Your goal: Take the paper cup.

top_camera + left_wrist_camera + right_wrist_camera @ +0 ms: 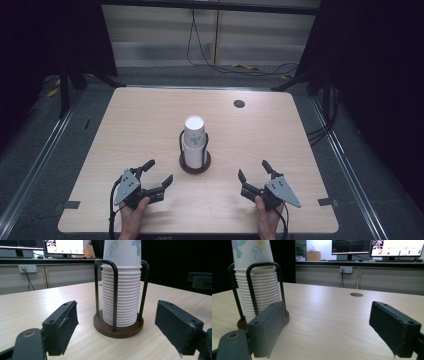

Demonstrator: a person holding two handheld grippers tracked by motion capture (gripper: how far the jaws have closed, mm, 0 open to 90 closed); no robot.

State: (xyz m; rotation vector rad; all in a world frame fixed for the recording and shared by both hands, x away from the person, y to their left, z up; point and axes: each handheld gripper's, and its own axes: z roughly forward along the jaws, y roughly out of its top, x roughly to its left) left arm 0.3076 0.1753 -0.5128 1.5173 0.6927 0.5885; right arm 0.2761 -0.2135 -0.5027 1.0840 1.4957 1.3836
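A stack of white paper cups (194, 141) with a flower print stands upside down in a holder with a round brown base (195, 165) and black wire hoops, at the table's middle. In the left gripper view the cup stack (121, 290) is straight ahead between the jaws, some way off. In the right gripper view the cup stack (257, 287) is at the left. My left gripper (159, 172) rests near the front left, open, holding nothing. My right gripper (254, 169) rests near the front right, open and holding nothing.
The light wooden table (140, 125) has a round dark cable hole (239, 104) at the back right. Cables lie on the floor behind the table. Monitors (397, 247) on a desk stand far beyond.
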